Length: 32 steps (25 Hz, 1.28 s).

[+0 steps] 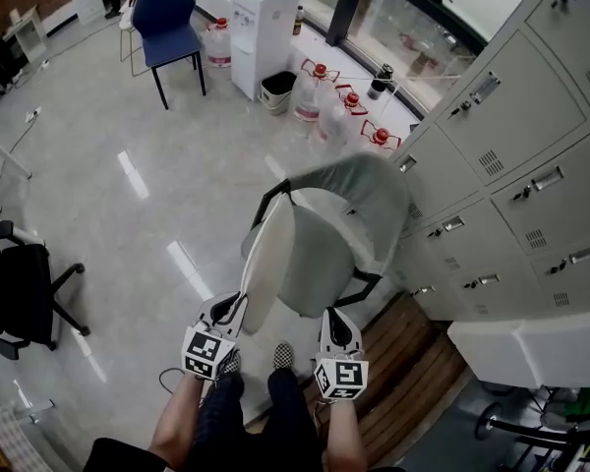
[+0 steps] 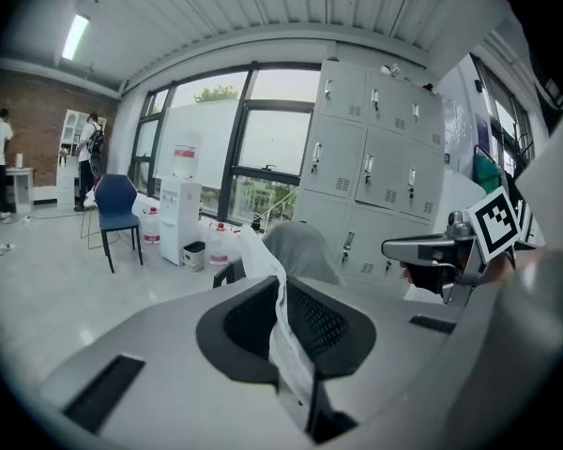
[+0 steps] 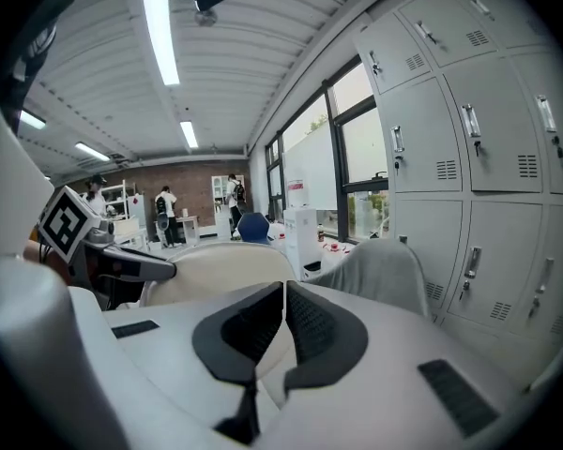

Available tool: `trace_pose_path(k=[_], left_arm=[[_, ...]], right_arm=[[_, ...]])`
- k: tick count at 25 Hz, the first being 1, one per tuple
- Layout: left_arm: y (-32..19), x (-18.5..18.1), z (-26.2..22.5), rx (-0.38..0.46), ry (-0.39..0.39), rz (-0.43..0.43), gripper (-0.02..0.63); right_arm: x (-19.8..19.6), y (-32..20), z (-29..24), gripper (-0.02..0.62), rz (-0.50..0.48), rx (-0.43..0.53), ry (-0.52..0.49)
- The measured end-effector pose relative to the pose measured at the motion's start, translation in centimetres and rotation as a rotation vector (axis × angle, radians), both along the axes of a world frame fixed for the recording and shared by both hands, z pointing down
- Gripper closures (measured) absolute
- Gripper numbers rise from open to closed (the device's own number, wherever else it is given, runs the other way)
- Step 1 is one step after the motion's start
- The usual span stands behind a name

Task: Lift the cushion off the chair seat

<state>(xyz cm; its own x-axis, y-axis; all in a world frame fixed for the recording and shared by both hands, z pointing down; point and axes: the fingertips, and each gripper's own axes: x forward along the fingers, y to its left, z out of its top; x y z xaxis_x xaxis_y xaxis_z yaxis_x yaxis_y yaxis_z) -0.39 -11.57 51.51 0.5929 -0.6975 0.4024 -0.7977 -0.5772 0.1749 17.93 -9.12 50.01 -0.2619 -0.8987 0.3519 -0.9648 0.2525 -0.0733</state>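
The cream cushion (image 1: 268,264) is raised off the grey chair (image 1: 369,190) and tilts up on its left side. My left gripper (image 1: 231,308) is shut on its near left edge; in the left gripper view the white cover (image 2: 280,331) is pinched between the jaws of that gripper (image 2: 283,307). My right gripper (image 1: 336,318) is at the near right of the seat. In the right gripper view the right gripper (image 3: 283,312) has its jaws together, with cream material in the narrow gap. The cushion's (image 3: 216,270) broad face spreads to the left.
Grey lockers (image 1: 531,165) stand close on the right, with a wooden platform (image 1: 418,357) at their foot. Water bottles (image 1: 320,87), a white dispenser (image 1: 265,28) and a blue chair (image 1: 172,23) stand beyond. A black office chair (image 1: 20,293) is at the left.
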Motion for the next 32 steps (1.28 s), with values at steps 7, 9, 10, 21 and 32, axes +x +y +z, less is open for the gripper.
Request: trace_pose_path(k=[7,9,10,21,32], left_arm=[[2.2,-0.7,-7.2,0.073,0.022,-0.004,0.568],[2.9,-1.0,-8.9,0.087,0.026,-0.004,0.568],[3.2,-1.2,-9.7,0.095,0.028,-0.004,0.568],[6.0,-3.1,-18.0,0.216,0.029,-0.007,0.569],[7.7,-2.8,-21.8,0.281,0.035,0.039,0.568]], right_arm=[[-0.7,1.4,-6.0,0.563,-0.010,0.064,-0.007],[-0.9,2.0,-7.6,0.563,-0.012,0.079,-0.007],[-1.0,2.3,-8.3,0.563,-0.012,0.087,-0.009],[-2.6,5.7,-15.3,0.563,-0.023,0.196,-0.028],[-2.0,7.8,-19.2,0.563,-0.008,0.273,-0.015]])
